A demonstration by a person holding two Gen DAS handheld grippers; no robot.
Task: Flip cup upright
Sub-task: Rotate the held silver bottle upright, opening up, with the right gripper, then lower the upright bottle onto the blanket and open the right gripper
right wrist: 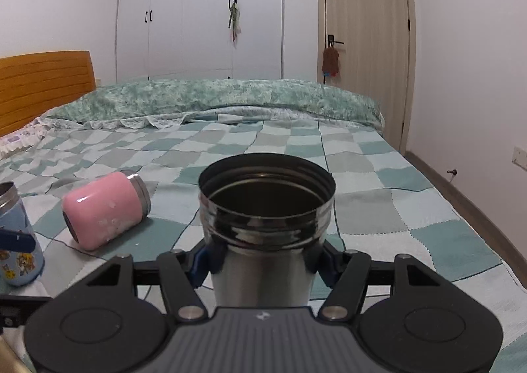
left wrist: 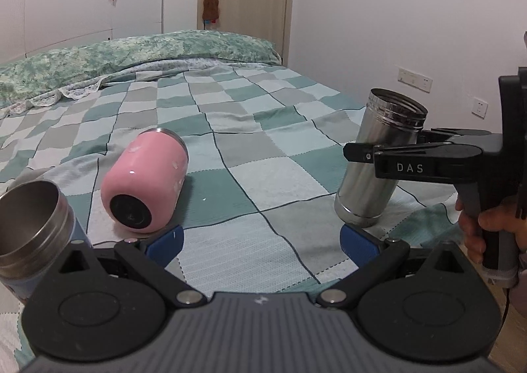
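**Steel cup nearly upright, pink one still down**

Your right gripper [right wrist: 263, 261] clamps the steel cup [right wrist: 263, 228] below its threaded mouth, so you can steer the tilt; the left view shows its base touching the bedspread [left wrist: 230, 149], body leaning; your left gripper [left wrist: 260, 241] hangs spread and empty; the pink cup [left wrist: 145, 178] lies sideways; the right view shows the blue cartoon cup [right wrist: 18, 241] standing.
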